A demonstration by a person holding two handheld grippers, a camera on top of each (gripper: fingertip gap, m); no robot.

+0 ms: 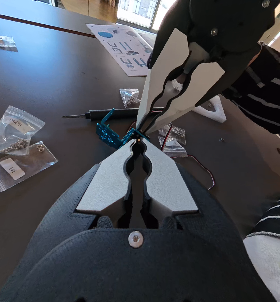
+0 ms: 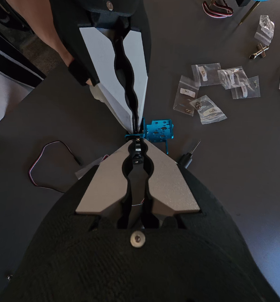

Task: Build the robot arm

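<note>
A blue metal bracket (image 1: 106, 135) with many holes rests on the dark table; it also shows in the right wrist view (image 2: 160, 130). A black servo (image 2: 136, 153) sits in its near frame. My left gripper (image 1: 138, 141) is shut on the edge of the blue bracket, and comes down from above in the right wrist view (image 2: 135, 130). My right gripper (image 2: 137, 142) is shut on the black servo, and reaches in from the upper right in the left wrist view (image 1: 141, 129). The two sets of fingertips almost touch. The servo's red, white and black wire (image 2: 36, 163) trails across the table.
A black-handled screwdriver (image 1: 113, 113) lies behind the bracket. Small plastic bags of screws (image 1: 15, 130) lie to the left, more of these bags (image 2: 207, 109) to the right in the right wrist view. A printed sheet (image 1: 123, 49), a white foam piece (image 1: 214, 112) and a cross-shaped wrench (image 2: 258, 52) lie farther off. My left and right fingertips are right by each other. The cross-shaped wrench (image 2: 258, 52) is about 30 cm from both grippers' fingertips.
</note>
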